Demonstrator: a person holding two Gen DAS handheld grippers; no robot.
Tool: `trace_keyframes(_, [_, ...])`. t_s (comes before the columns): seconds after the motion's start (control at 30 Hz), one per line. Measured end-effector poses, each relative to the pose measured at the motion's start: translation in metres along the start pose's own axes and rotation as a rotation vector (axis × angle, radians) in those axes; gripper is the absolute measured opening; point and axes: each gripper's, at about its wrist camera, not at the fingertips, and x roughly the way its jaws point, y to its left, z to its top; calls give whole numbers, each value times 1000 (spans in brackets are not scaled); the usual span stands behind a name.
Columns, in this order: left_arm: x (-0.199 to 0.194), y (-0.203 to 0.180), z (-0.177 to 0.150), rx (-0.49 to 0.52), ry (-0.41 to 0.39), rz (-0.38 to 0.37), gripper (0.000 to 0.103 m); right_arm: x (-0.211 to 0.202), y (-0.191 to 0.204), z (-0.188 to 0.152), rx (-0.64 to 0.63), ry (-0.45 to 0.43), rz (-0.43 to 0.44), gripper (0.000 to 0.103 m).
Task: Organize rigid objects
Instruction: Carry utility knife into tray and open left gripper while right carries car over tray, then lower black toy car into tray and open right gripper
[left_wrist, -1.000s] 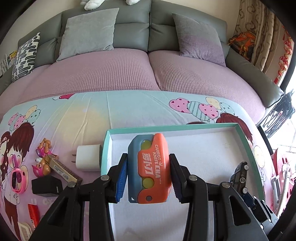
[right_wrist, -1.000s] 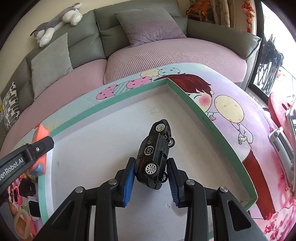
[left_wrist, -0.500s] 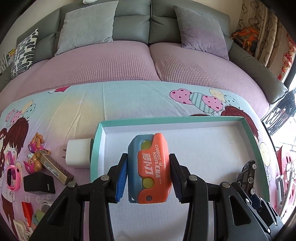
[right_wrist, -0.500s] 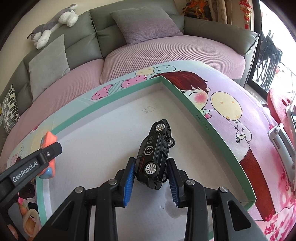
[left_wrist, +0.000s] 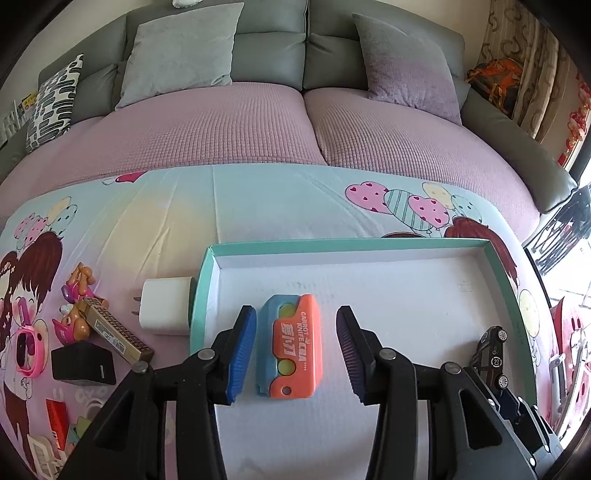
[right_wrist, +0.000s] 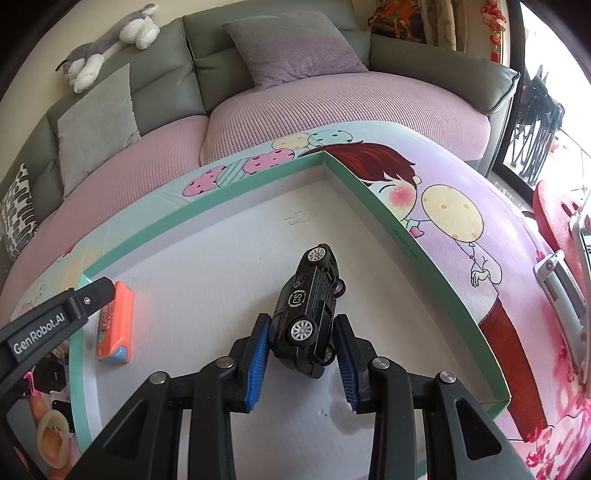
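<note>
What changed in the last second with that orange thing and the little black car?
The left hand-held gripper opened and let go of the orange carrot knife, which now lies on the floor of the teal box. The right hand-held gripper stays clamped on the black toy car.

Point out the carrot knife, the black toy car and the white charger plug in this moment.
carrot knife (left_wrist: 295, 347): left wrist view, on its orange printed cover.
black toy car (right_wrist: 308, 310): right wrist view, on its dark side panel near the round logo.
white charger plug (left_wrist: 164, 310): left wrist view, on its white body.
</note>
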Motion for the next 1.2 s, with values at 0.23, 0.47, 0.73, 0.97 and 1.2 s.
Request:
trace_keyframes(0.23, [-4,5,0,-19,-7,22,57,2,2,0,-15,0,-14,45])
trace_keyframes(0.47, [-9,13,0,-49,-32,27,81,2,2,1,-12,-11,-15,67])
trace_keyframes(0.73, [-15,29,1,-107,-78,76,99,-1,3,0,-17,-35,-16,99])
trace_keyframes(0.97, [-20,41,-2,-148,-100,100,100,-2,8,0,-39,-38,-6,103])
trace_keyframes(1.2, [-32,59,-7,-204,-130,113,100,-9,13,0,-53,-54,9,103])
